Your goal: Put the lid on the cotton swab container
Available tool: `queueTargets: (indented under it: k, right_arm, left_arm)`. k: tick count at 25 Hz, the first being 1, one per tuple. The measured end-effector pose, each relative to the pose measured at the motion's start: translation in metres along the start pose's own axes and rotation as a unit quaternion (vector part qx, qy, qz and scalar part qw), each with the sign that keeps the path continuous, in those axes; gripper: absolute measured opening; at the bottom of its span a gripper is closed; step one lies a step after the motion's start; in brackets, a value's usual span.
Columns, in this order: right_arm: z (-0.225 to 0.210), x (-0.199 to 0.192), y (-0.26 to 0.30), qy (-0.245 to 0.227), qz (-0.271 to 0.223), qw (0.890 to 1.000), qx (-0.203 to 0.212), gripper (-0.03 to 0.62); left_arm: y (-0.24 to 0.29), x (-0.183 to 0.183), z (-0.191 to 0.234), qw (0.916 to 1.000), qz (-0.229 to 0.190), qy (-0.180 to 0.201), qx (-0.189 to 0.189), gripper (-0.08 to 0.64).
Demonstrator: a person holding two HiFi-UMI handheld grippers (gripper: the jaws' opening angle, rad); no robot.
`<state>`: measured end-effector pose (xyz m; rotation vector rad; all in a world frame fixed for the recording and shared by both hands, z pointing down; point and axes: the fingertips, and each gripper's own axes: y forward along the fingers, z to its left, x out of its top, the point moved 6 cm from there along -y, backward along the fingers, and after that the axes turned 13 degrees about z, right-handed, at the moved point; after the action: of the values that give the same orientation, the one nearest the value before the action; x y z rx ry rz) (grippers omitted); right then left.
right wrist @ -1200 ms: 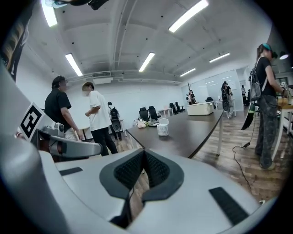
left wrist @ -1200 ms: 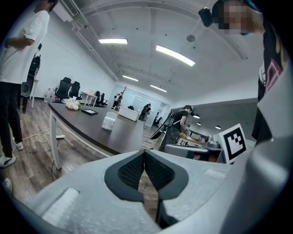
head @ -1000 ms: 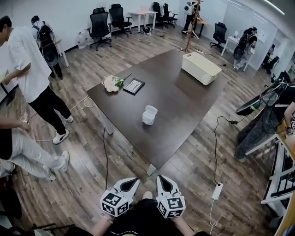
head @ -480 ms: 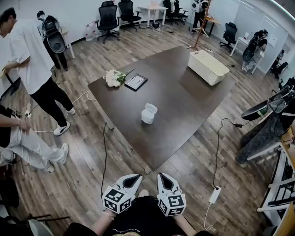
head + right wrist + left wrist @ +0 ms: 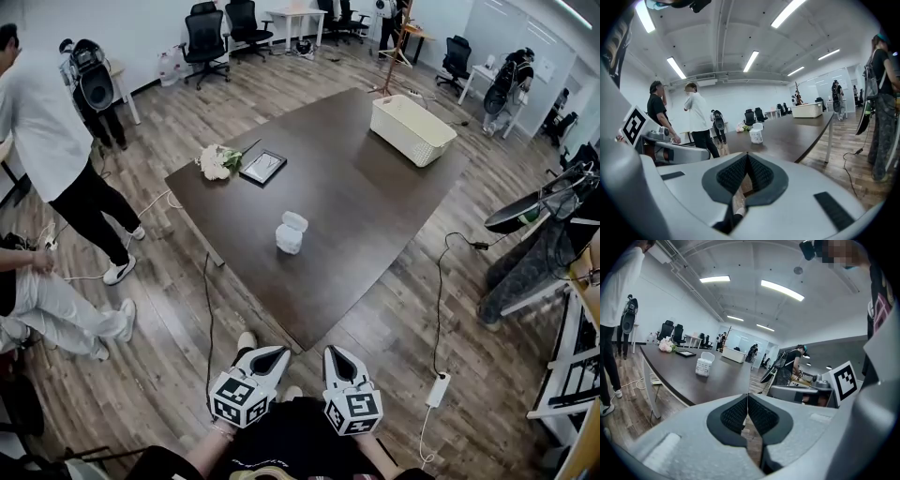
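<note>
I see the cotton swab container [image 5: 290, 238], small and white with its lid [image 5: 294, 221] tipped up, sitting near the middle of the dark table [image 5: 375, 206]. My left gripper [image 5: 272, 356] and right gripper [image 5: 336, 354] hang off the table's near corner, well apart from it. Only the 2 gripper views show both sets of pads pressed together on nothing.
</note>
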<state>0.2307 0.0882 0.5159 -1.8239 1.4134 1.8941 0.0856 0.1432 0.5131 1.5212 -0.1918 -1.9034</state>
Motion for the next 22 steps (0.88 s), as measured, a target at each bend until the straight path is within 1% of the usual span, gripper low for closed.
queueTargets:
  k: [5,12,17,22]
  right_arm:
    - [-0.002,0.013,0.018,0.008,-0.005,1.0,-0.011,0.008]
    - [-0.008,0.04,0.059,0.021,0.0,0.999,-0.034,0.008]
    - [-0.002,0.056,0.089,0.035,0.01,0.998,-0.045,0.008]
    - [0.002,0.074,0.125,0.048,0.014,0.996,-0.07,0.008]
  left_arm:
    - [0.01,0.016,0.02,0.9999,0.004,0.013,-0.009,0.008]
    - [0.03,0.046,0.071,0.9997,0.009,0.014,-0.02,0.009]
    - [0.037,0.065,0.109,0.9988,0.028,0.038,-0.009,0.009]
    - [0.051,0.085,0.152,0.9976,0.039,0.045,-0.034,0.009]
